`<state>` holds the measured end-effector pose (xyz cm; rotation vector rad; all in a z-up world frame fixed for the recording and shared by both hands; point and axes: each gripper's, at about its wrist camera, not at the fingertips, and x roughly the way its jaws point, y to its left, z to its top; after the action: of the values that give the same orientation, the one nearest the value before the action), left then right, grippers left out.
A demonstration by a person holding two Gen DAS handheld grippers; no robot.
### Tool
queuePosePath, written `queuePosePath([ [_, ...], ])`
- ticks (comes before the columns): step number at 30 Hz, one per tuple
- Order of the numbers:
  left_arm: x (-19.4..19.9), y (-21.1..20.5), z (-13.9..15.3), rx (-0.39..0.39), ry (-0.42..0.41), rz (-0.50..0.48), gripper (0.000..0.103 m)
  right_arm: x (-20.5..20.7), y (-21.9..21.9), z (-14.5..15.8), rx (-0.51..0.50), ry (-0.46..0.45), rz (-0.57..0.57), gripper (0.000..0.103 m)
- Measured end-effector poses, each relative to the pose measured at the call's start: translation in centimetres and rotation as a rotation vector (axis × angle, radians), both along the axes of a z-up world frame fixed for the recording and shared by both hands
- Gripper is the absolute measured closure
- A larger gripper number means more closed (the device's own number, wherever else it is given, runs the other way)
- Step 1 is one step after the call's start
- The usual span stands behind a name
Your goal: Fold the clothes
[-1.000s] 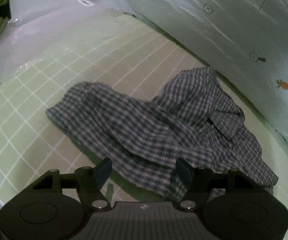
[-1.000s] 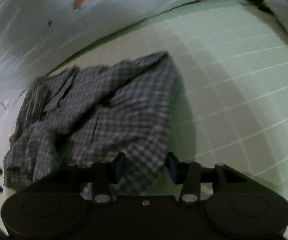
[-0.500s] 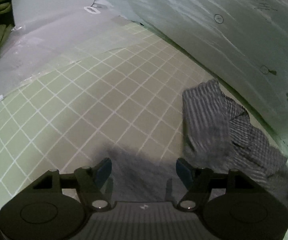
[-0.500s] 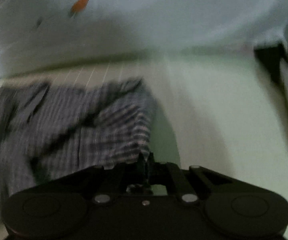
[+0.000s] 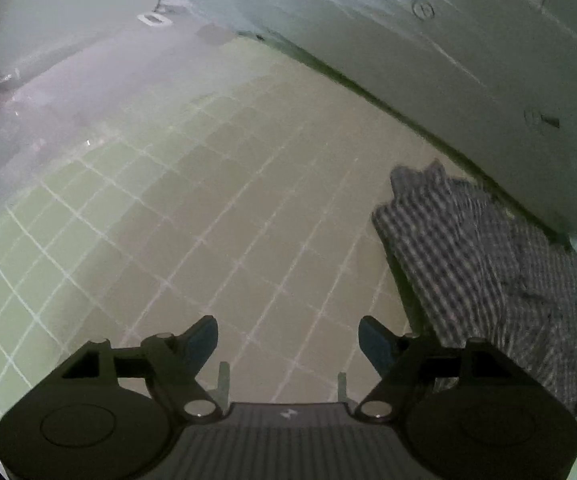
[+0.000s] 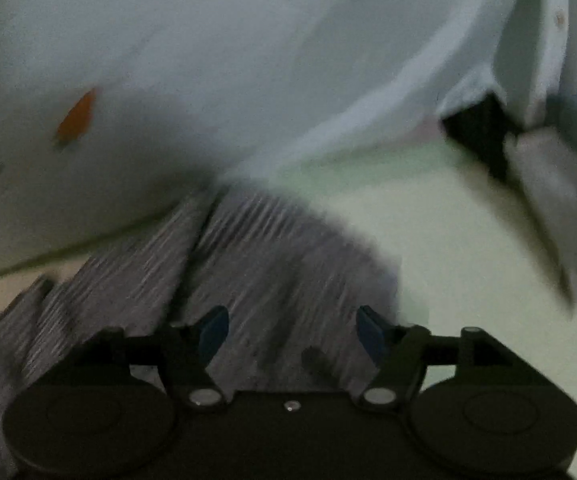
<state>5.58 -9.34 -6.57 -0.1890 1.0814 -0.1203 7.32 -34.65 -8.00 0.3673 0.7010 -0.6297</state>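
Note:
A grey-blue checked shirt (image 5: 484, 264) lies bunched at the right of the green gridded mat (image 5: 136, 248), close to the pale sheet wall. My left gripper (image 5: 288, 340) is open over bare mat, left of the shirt, with nothing between its fingers. In the right wrist view the same shirt (image 6: 272, 256) is motion-blurred and spreads out under and ahead of my right gripper (image 6: 292, 332), whose blue-padded jaws stand open above the cloth. Whether the right fingers touch the fabric is hidden by blur.
A pale sheet with small carrot prints (image 6: 76, 116) walls the mat's far side (image 5: 448, 52). A clear plastic sheet (image 5: 48, 92) covers the mat's far left. A grey folded cloth (image 6: 556, 200) lies at the right beside a dark gap (image 6: 476, 128).
The right gripper shut on the shirt's edge, dragged it towards the wall, then opened and let go. The left gripper stayed open while the shirt left its front for the right.

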Motion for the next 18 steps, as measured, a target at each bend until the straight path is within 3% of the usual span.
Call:
queuePosePath([
  [5, -2.2, 0.9, 0.0, 0.001, 0.004, -0.050, 0.025, -4.0, 6.8, -0.5, 0.102, -0.020, 0.061, 0.031],
  [9, -4.5, 2.9, 0.3, 0.028, -0.006, -0.088, 0.025, -4.2, 10.0, -0.2, 0.123, -0.034, 0.123, 0.024],
  [14, -7.1, 6.5, 0.7, 0.096, -0.019, -0.089, 0.024, -4.5, 13.4, -1.2, 0.154, -0.024, 0.140, 0.025],
  [15, -7.4, 7.2, 0.8, 0.102, -0.019, -0.078, 0.024, -4.6, 13.6, -1.6, 0.160, -0.020, 0.140, 0.032],
  [17, -7.8, 8.5, 0.8, 0.092, -0.009, -0.033, 0.024, -4.9, 14.1, -2.4, 0.171, -0.013, 0.141, 0.084],
  [18, -7.9, 9.1, 0.7, 0.085, -0.003, -0.012, 0.024, -5.7, 14.1, -2.2, 0.162, -0.023, 0.145, 0.100],
])
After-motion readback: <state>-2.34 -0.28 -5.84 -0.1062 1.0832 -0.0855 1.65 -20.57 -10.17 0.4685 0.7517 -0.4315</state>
